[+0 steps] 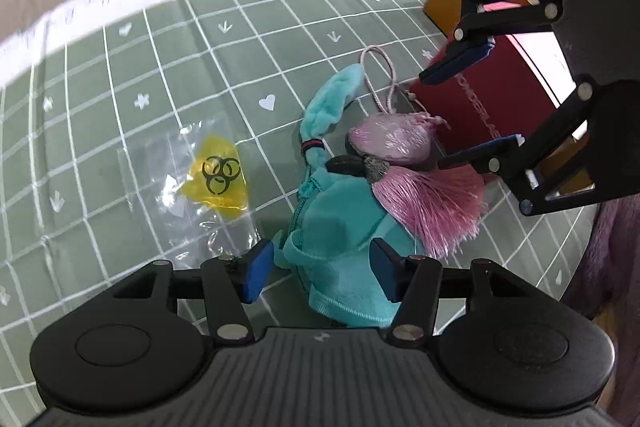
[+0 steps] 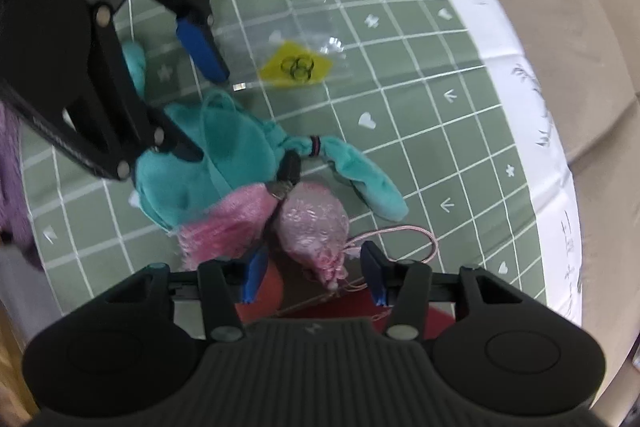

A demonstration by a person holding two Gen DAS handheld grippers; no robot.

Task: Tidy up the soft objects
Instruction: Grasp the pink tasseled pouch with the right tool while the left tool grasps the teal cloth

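Looking along the left gripper (image 1: 322,273), its blue pads stand wide apart, straddling the near end of a teal plush garment (image 1: 340,247) without clamping it. At one o'clock from it lies a pink tassel charm (image 1: 404,163), partly over the teal fabric and against a red box (image 1: 480,91) whose lettering runs sideways and cannot be read whole. At ten o'clock, a clear bag (image 1: 200,183) shows a yellow biohazard label. The right gripper (image 1: 472,103) hangs open at two o'clock.

From the right wrist, the right gripper (image 2: 312,279) gapes wide around the tassel charm's (image 2: 312,227) pink pouch, holding nothing. The teal plush garment (image 2: 208,163) sits at eleven o'clock on the green grid tablecloth (image 2: 420,107).
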